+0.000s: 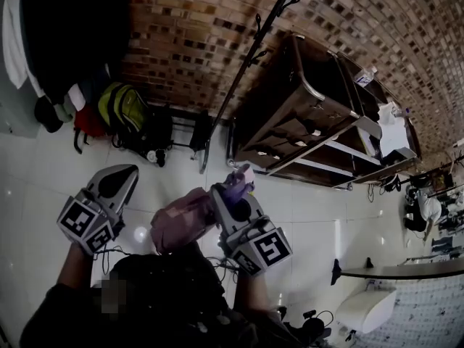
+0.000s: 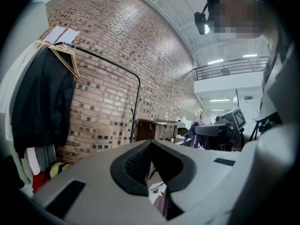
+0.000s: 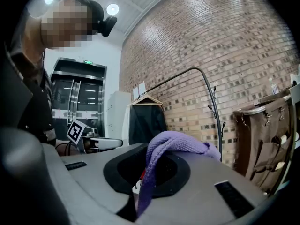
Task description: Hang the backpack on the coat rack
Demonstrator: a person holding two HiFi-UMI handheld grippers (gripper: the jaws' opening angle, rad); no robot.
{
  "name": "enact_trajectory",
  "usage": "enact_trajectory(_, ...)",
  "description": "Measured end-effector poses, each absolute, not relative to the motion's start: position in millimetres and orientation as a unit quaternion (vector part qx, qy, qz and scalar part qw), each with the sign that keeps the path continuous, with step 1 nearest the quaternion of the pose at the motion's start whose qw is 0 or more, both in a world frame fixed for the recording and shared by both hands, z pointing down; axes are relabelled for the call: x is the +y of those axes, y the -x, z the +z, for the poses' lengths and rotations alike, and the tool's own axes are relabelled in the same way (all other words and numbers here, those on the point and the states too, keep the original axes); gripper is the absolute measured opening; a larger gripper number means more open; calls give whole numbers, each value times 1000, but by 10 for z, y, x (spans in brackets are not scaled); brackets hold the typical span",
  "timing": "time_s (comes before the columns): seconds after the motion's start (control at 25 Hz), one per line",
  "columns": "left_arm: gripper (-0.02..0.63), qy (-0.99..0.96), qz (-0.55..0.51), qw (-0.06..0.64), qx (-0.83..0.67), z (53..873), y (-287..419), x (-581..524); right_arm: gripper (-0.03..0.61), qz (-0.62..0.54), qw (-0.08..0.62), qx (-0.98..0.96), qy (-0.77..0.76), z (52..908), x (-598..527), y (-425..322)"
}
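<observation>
Right gripper (image 1: pixel 233 187) clenches the pink backpack's (image 1: pixel 181 223) purple strap (image 3: pixel 173 142); left gripper (image 1: pixel 129 171) is pinched together, empty. The coat rack (image 1: pixel 250 53) stands ahead between a brown cabinet (image 1: pixel 304 107) and a green bag (image 1: pixel 123 107).

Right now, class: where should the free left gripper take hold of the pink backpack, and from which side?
Grip the pink backpack by its slack upper fabric, coming from its left, where the left gripper is. The right gripper clamps the purple strap, and the bag sags below it, so that flank looks unobstructed.
</observation>
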State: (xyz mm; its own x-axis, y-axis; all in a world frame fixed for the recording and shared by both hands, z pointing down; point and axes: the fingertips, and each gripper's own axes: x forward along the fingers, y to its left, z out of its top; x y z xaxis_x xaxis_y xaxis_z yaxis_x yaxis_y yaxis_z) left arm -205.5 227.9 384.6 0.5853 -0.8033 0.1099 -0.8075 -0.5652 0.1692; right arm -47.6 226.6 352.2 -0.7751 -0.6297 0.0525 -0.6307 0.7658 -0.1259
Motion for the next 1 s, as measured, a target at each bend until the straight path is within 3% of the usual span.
enact_trajectory(0.6, 40, -870, 11, 96, -484, 3745, 1243, 373, 21, 39, 35, -951, -306, 3467, 161, -302)
enact_trajectory(1.0, 40, -858, 7, 90, -506, 3741, 897, -351, 21, 35, 62, -955, -289, 3619, -635, -720)
